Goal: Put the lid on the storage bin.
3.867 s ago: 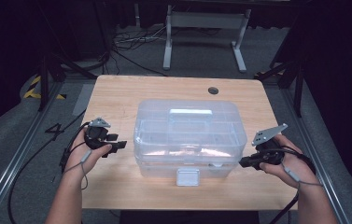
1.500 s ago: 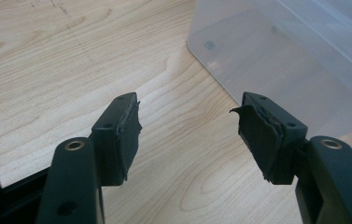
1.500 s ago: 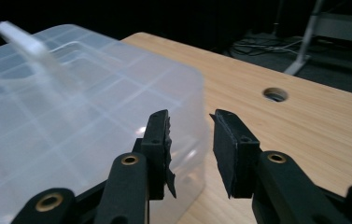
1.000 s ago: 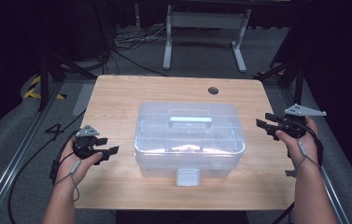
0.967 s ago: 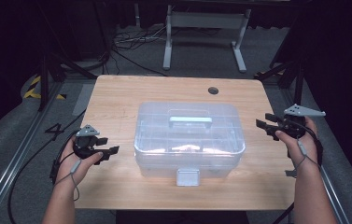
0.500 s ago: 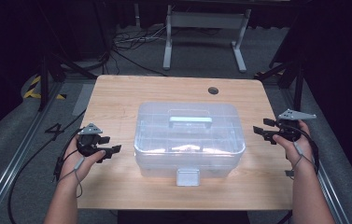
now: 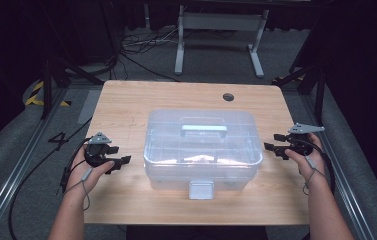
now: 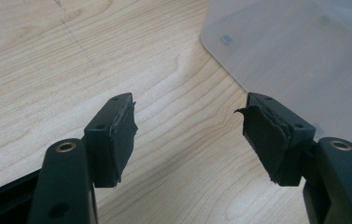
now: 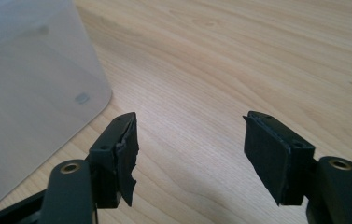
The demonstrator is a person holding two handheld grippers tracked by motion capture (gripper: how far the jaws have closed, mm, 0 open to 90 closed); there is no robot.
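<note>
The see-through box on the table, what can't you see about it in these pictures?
- What is inside the box: in the high view the cloudy lid blurs the contents into pale shapes.
- Whether the front latch is fastened: too small in the high view.
- Most of the box in the left gripper view and the right gripper view: cut off by the picture edge, one rounded corner showing.
- The box's back wall: hidden behind its lid in the high view.

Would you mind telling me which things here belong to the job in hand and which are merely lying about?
Part of the job:
- clear plastic box, lid on, in the middle of the table
- left hand-held gripper, open, beside the box
- right hand-held gripper, open, beside the box

Lying about:
- cables on the floor
- metal stand behind the table
</note>
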